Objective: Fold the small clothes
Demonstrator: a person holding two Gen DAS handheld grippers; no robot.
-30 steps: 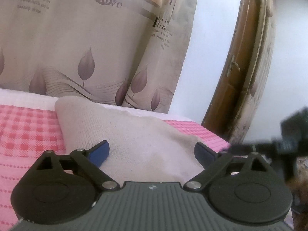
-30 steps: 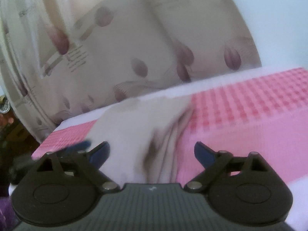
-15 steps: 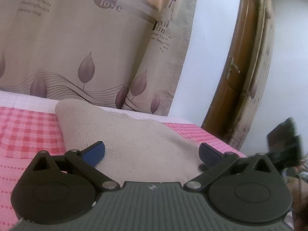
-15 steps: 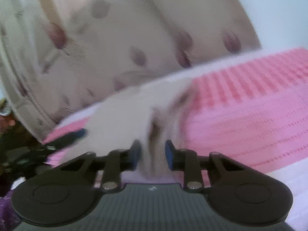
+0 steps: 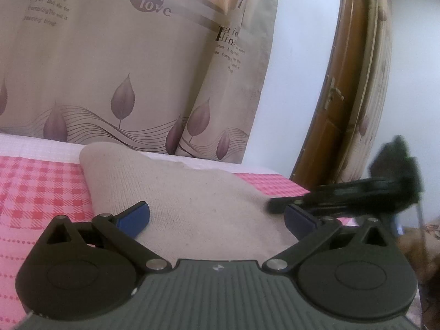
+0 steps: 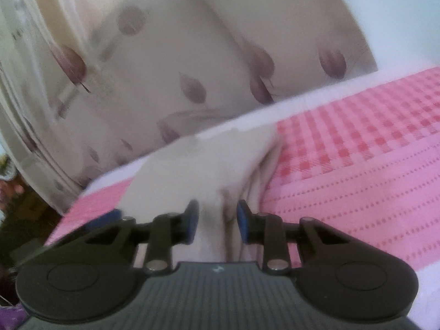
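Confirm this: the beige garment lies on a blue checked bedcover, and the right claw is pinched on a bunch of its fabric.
Wrong colour: the bedcover is pink checked, not blue, as the right wrist view shows. The rest holds: the beige garment lies on it, and the right claw is pinched on a bunch of its fabric.

The left hand-held gripper [image 5: 217, 216] stands wide open, while the right hand-held gripper [image 6: 216, 221] has its jaws nearly together, pinching cloth [image 6: 217, 165].
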